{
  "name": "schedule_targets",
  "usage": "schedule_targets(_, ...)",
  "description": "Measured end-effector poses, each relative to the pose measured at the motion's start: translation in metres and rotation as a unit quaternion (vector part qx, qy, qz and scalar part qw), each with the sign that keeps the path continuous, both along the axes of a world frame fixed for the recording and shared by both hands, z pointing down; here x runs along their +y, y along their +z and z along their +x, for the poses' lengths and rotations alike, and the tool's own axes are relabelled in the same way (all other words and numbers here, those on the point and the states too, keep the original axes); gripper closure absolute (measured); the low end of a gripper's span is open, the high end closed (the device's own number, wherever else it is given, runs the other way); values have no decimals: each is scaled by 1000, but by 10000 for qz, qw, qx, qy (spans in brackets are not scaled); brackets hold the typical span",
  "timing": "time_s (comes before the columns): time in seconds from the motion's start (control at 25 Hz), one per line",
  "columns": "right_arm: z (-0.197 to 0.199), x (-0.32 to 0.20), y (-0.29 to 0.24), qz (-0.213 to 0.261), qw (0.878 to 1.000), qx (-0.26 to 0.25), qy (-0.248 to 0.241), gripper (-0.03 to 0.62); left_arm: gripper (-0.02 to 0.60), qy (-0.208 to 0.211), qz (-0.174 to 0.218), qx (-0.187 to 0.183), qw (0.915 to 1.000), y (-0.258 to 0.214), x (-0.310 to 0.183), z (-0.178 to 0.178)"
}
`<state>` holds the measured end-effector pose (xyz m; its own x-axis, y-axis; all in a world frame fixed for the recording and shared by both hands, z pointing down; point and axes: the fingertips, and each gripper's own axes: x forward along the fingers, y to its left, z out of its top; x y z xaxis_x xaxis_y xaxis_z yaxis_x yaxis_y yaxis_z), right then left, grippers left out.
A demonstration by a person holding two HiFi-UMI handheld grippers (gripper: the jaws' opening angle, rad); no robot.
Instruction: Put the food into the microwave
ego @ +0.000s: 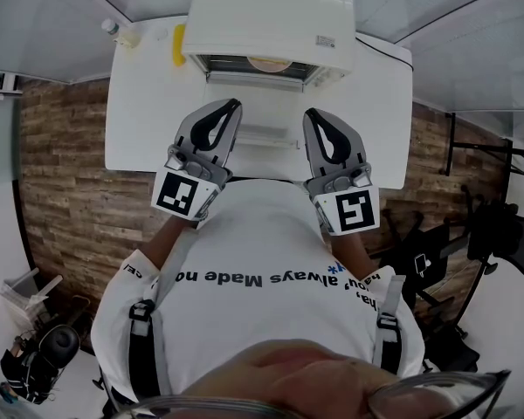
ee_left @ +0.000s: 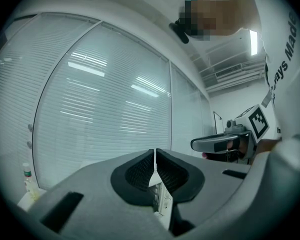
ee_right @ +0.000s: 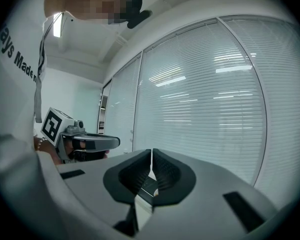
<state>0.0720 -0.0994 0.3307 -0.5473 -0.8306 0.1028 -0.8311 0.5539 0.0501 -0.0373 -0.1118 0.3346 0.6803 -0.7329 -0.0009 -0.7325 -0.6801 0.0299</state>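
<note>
Close to your chest, you hold the left hand-held gripper (ego: 234, 105) and the right hand-held gripper (ego: 310, 113) side by side. Both are clenched, with nothing between the jaws. Ahead on the white bench (ego: 148, 112), the round tan food (ego: 269, 63) shows inside the microwave (ego: 271, 16).

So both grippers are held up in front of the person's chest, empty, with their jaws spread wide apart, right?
Not the jaws. The left gripper and right gripper are in front of the chest and empty, but each one's jaws are closed together, as the left and right gripper views show.
</note>
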Motion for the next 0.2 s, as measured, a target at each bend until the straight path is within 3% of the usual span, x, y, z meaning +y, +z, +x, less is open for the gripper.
schedule_targets(0.2, 1, -1, -3, 29, 10000, -14, 24, 576, 561, -59, 20, 4, 10000, -3, -3, -3)
